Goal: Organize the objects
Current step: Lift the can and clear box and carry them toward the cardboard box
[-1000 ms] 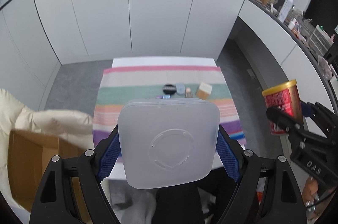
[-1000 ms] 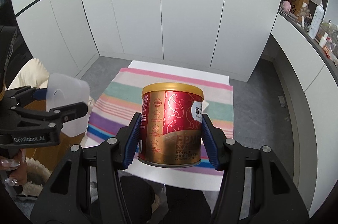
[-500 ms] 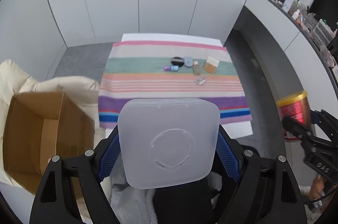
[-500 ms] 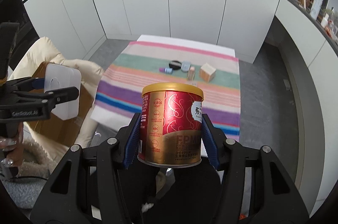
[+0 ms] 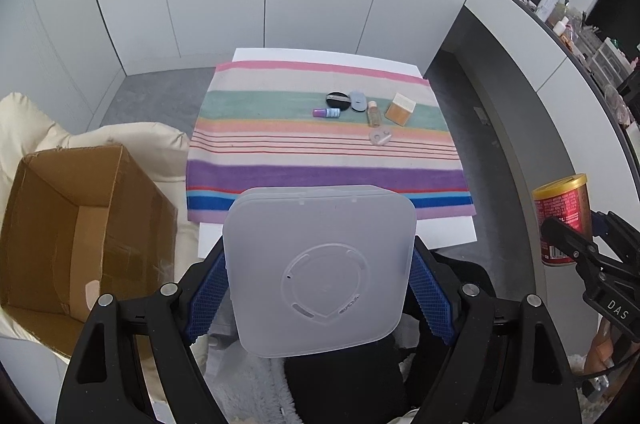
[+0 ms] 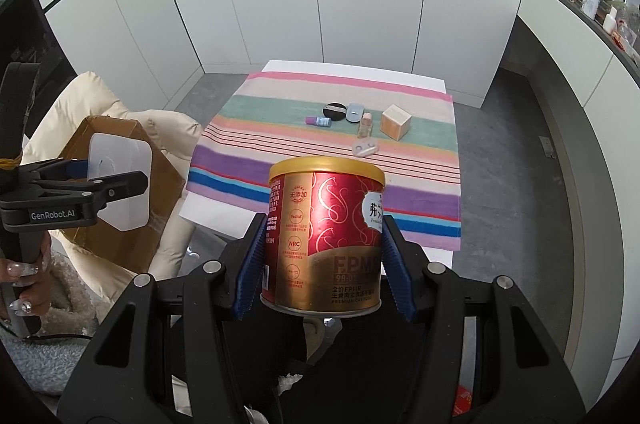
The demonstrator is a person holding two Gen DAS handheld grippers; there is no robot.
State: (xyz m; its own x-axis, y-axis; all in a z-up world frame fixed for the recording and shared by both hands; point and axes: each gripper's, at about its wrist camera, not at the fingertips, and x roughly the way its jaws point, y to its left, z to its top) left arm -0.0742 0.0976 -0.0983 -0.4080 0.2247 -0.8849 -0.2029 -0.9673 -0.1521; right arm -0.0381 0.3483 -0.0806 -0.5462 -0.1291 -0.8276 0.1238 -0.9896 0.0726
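Observation:
My left gripper (image 5: 320, 280) is shut on a translucent white square plastic box (image 5: 320, 264), held in the air short of the table's near edge. My right gripper (image 6: 324, 264) is shut on a red and gold can (image 6: 326, 236), also held off the table. In the left wrist view the can (image 5: 560, 220) shows at the far right; in the right wrist view the plastic box (image 6: 120, 184) shows at the left. A striped cloth (image 5: 320, 164) covers the low table. On its far part lie a black round compact (image 5: 338, 99), a small purple bottle (image 5: 326, 112) and an orange cube box (image 5: 400, 109).
An open cardboard box (image 5: 68, 224) sits at the left on a cream cushion (image 5: 120, 140). A small amber bottle (image 5: 374, 114), a grey-blue case (image 5: 357, 100) and a clear disc (image 5: 380, 136) lie on the cloth. A counter with bottles (image 5: 560, 8) runs along the right wall.
Both grippers drew back from the table and sank a little, so more of the cloth, the small items and the cardboard box came into view. Both grips are unchanged.

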